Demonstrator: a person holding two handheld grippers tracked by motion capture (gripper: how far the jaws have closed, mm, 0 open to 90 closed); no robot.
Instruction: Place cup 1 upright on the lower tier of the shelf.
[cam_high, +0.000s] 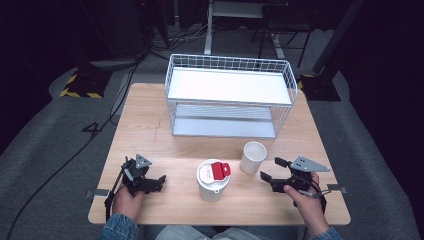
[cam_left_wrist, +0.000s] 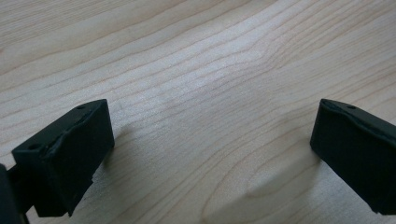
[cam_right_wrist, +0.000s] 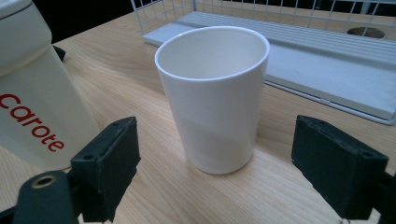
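I am holding my right gripper open, its jaws standing apart before the white cup, gripping nothing. My left gripper is resting wide open and empty over the table.

A white wire rack with 2 shelves stood at the far side of the wooden table, a lidded cream tumbler nearer the front.
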